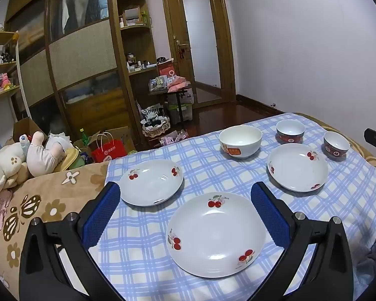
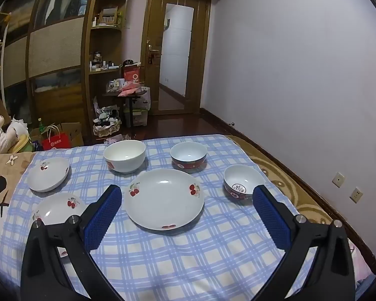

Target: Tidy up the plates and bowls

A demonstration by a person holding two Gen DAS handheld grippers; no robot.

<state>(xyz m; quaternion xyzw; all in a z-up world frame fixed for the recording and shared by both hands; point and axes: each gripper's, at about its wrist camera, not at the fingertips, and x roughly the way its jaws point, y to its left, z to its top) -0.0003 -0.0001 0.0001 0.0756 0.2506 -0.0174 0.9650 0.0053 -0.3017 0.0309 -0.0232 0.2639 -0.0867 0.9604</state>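
While both the left claw [image 1: 185, 193] and right claw [image 2: 187, 195] gape empty, round plates [image 1: 215, 233] lie upright

Home bedroom. Bed [image 1: 62, 195] with floral brown cover, blue checked cloth [image 2: 178, 250] spread on it, plush toys [image 1: 25, 158] at its edge. Wooden wardrobe [image 1: 80, 55] with sliding panels, corner shelves [image 1: 135, 27] full of small items, cluttered side table [image 2: 127, 92], red shopping bag [image 1: 109, 148], wooden door [image 2: 176, 50], dark wood floor.
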